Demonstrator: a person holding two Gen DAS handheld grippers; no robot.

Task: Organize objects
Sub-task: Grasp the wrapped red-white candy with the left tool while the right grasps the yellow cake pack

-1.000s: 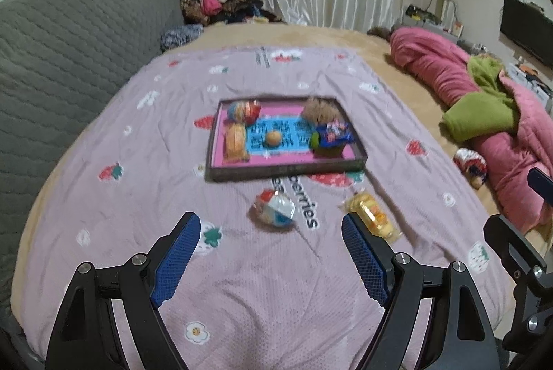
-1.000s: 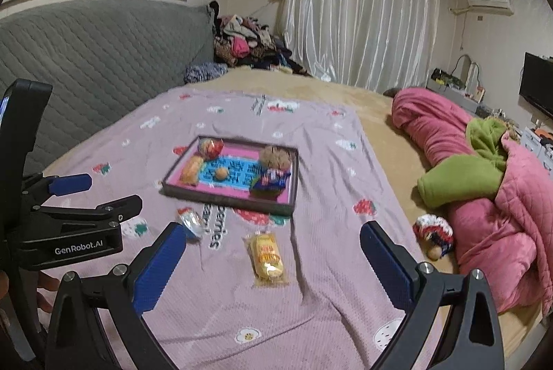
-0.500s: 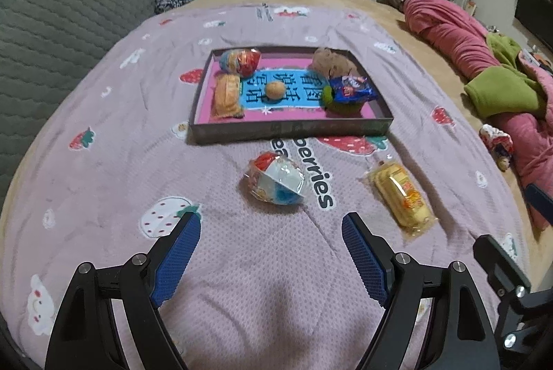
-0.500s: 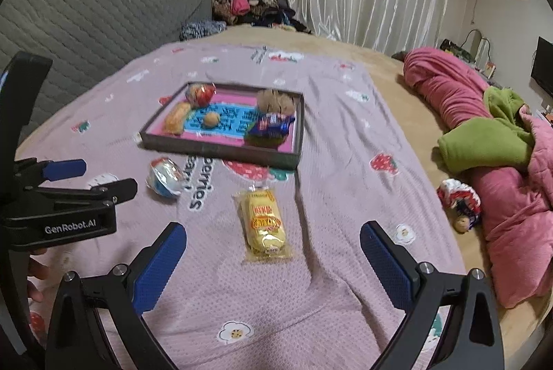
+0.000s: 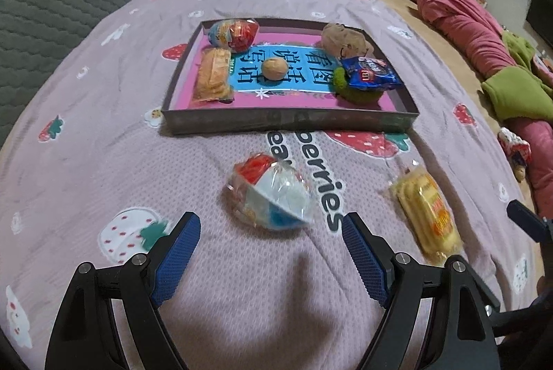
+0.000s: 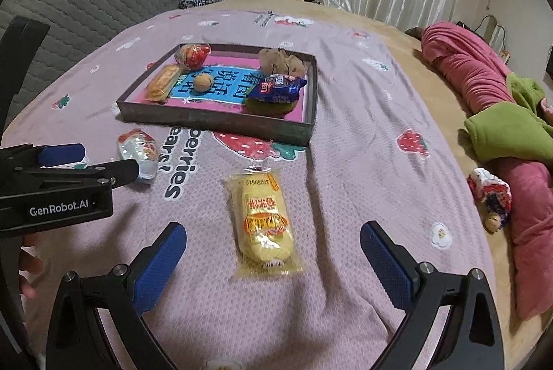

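Two snacks lie loose on the lilac strawberry blanket (image 6: 363, 135), short of the shallow tray (image 5: 287, 122) where the rest are already gathered. The round red, white and blue wrapped one (image 5: 271, 195) sits straight ahead of the left gripper (image 5: 268, 245), just beyond its fingertips and about centred in the gap, so that hand looks best placed for it; being nearly ball-shaped, it has no real long axis to worry about. The yellow packet (image 6: 264, 221) lies in front of the right gripper (image 6: 273, 252), a little left of centre between the blue pads, and its long axis runs away from the tool toward the tray, so I'd judge the fingers would close across its narrow width without any turning of the wrist. Both sets of jaws stand spread wide, and neither is touching or holding anything. The two snacks are well apart from each other, the yellow one off to the right of the round one, and each tool faces its own. The tray sits further up the blanket beyond both, holding a blue packet (image 5: 371, 76), a small brown ball (image 5: 274, 69), an orange wrapped bar (image 5: 212, 77), another red-topped round wrapped snack (image 5: 235, 33) and a brownish lump (image 5: 342, 38), with free floor showing in the middle. Rumpled pink and green bedding (image 6: 501, 114) lies along the right side, clear of the work.
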